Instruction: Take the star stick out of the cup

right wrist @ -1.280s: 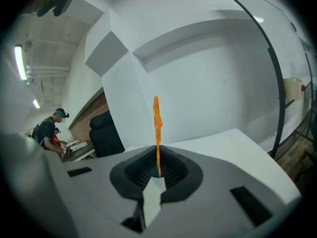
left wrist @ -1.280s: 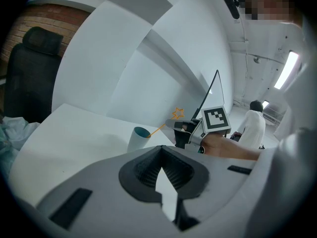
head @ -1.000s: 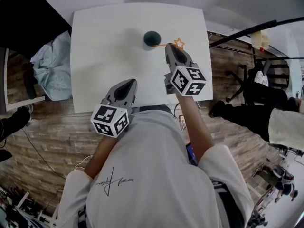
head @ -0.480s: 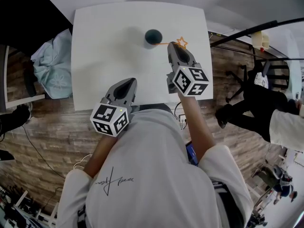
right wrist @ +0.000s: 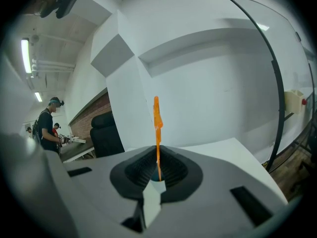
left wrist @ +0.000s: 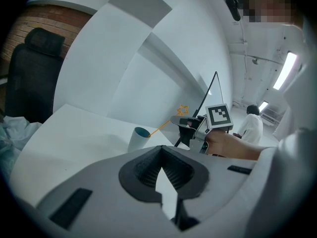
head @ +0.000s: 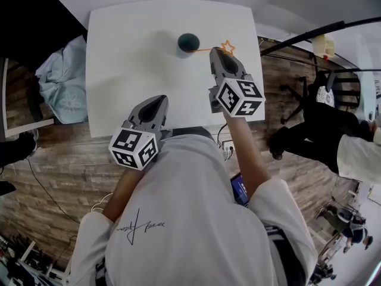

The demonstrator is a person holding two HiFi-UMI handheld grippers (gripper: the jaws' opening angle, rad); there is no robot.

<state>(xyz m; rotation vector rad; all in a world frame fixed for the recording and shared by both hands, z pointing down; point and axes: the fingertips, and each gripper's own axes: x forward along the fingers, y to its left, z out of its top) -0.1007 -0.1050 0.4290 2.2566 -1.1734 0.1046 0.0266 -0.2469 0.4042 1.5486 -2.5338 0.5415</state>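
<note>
The right tool (head: 218, 55) pinches the star stick (head: 208, 49) just behind its star. The stick's other end sits in the cup (head: 188, 42), just left of that tool's tip on the counter (head: 131, 70). The left tool (head: 158, 102), nearer the person, has its 2 jaws pressed together, empty.

An office-like lab: white table (head: 128, 70), black office chair (left wrist: 34, 78), brick wall (left wrist: 52, 23), ceiling strip lights (left wrist: 286, 71)
</note>
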